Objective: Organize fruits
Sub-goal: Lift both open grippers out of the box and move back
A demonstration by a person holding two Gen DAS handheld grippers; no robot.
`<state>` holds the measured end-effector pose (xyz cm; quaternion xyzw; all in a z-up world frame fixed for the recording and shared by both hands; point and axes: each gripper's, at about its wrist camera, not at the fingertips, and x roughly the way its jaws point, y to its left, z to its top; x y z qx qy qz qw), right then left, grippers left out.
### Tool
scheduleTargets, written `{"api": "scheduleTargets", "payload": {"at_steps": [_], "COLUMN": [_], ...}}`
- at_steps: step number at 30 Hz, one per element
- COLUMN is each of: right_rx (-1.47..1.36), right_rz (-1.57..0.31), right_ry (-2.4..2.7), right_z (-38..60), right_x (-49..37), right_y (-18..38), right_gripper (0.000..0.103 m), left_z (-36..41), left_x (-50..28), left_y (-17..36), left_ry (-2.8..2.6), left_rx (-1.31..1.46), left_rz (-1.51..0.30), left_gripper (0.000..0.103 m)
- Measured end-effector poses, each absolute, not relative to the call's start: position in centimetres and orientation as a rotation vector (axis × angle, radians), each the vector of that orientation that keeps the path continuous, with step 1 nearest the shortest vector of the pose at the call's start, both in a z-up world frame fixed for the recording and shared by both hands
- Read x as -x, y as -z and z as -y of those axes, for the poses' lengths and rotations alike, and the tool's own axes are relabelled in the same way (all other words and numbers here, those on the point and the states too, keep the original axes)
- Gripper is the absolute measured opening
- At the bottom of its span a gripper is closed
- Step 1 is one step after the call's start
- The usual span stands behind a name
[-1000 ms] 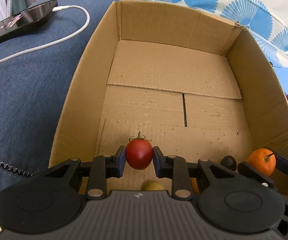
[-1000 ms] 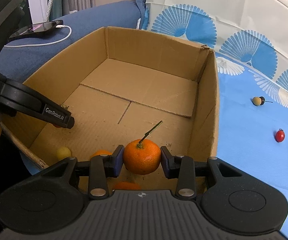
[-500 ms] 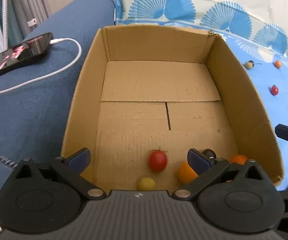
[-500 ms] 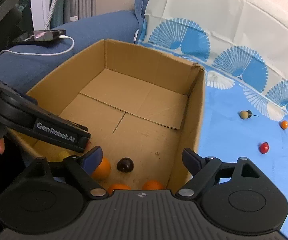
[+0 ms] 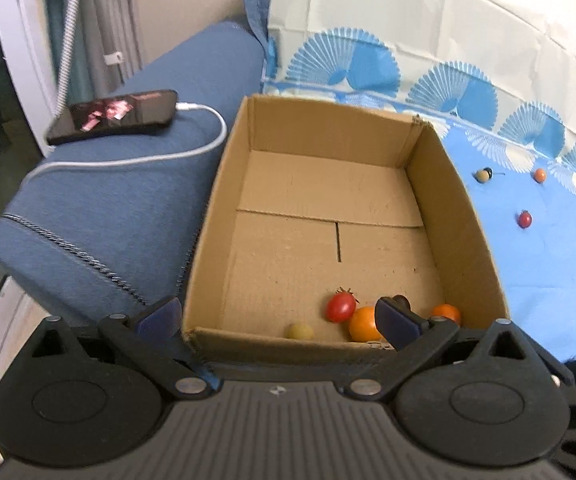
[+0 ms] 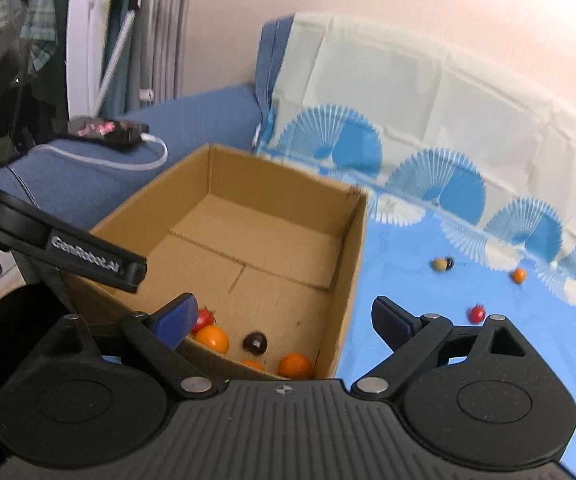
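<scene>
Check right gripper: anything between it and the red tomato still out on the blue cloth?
Nothing visible. The right gripper, jaws opening with nothing between them, faces the box's right wall; the red tomato lies right of it on open blue cloth, apart from the other loose fruit.

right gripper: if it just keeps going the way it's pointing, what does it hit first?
Probably the cardboard box: the right gripper, jaws opening and empty, points at its near right corner, so the right wall or the floor by the dark fruit and orange. Depth is unclear.
</scene>
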<state>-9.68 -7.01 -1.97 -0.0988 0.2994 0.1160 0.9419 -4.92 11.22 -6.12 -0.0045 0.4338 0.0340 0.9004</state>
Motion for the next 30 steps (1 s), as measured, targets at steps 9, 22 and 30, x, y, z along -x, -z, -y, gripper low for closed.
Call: {"api": "scheduleTargets", "payload": {"at_steps": [9,22,30], "right_rx": [0.134,0.125,0.111], "right_rz": [-0.472,-0.393,-0.396], "right_ry": [-0.275,-0.275,-0.252], "right_z": [7.5,8.5,8.9], "right_x": [14.1,18.4,18.6], "right_y": [-0.6,-2.1,-2.0], "right_gripper": [0.101,0.102,0.102], "left_z": [-11.0,-8.9,-8.6], "left_x": [9.4,13.4,13.7], "left_y": [1.3,-0.7,-0.6], "left_ry": [-0.127,-0.115,-0.105], "left_rx": [-0.01,-0.039,-0.051], "left_rz": [-0.778,-0.705,-0.699], "left_gripper": [0.103,0.103,0.103]}}
